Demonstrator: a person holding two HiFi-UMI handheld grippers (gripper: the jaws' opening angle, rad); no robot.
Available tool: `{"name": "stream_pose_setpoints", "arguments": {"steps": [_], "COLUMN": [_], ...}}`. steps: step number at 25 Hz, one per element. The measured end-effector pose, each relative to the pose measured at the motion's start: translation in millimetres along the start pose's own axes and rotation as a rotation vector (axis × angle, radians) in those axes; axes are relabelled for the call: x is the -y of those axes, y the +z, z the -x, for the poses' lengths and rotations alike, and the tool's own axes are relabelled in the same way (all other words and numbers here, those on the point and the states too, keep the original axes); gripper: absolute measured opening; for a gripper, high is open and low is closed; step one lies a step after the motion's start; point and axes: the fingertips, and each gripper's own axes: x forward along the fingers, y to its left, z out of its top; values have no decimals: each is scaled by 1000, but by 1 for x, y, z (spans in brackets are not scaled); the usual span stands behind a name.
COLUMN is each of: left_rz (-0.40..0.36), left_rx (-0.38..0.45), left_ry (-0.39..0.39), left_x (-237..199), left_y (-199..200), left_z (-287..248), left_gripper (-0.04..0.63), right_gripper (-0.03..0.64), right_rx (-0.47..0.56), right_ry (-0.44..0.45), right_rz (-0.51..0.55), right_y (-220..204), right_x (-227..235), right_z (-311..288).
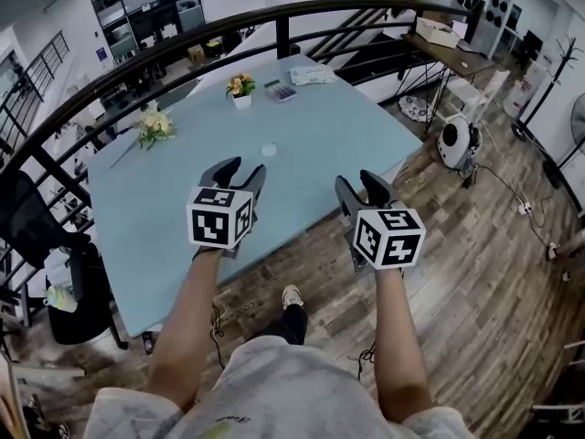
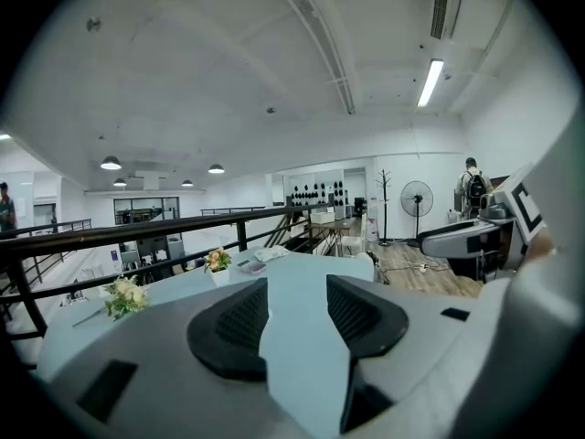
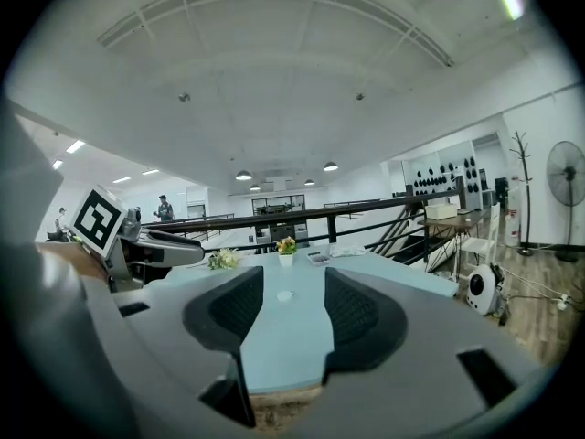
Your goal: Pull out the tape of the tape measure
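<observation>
A small white round tape measure point(image 1: 269, 150) lies on the light blue table point(image 1: 164, 208), a little beyond both grippers; in the right gripper view the tape measure point(image 3: 284, 295) shows as a small disc between the jaws, farther off. My left gripper point(image 1: 242, 170) hangs over the table's near part, open and empty. My right gripper point(image 1: 361, 186) is at the table's near right edge, also open with nothing between its fingers. In the left gripper view the left gripper point(image 2: 297, 286) frames bare tabletop, with no tape measure in sight. The right gripper point(image 3: 292, 282) stands apart from the disc.
A white pot of flowers point(image 1: 241, 87), a loose bouquet point(image 1: 154, 126), a calculator point(image 1: 281, 91) and papers point(image 1: 313, 76) sit on the table's far side. A black railing point(image 1: 183, 48) curves behind it. A dark chair point(image 1: 55, 282) stands at the left, wooden floor point(image 1: 475, 273) at the right.
</observation>
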Motion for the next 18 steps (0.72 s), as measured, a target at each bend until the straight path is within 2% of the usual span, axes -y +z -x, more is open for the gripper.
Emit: {"name": "stream_pose_setpoints", "arguments": {"steps": [18], "left_rz": [67], "left_rx": [-14], "left_ry": [116], "left_x": [-91], "left_y": [20], "left_z": [-100], "left_gripper": [201], "right_gripper": [193], "right_rx": [-48], "right_ry": [104], "right_rz": [11], "right_y": [28], "right_x": [31], "right_z": [-149]}}
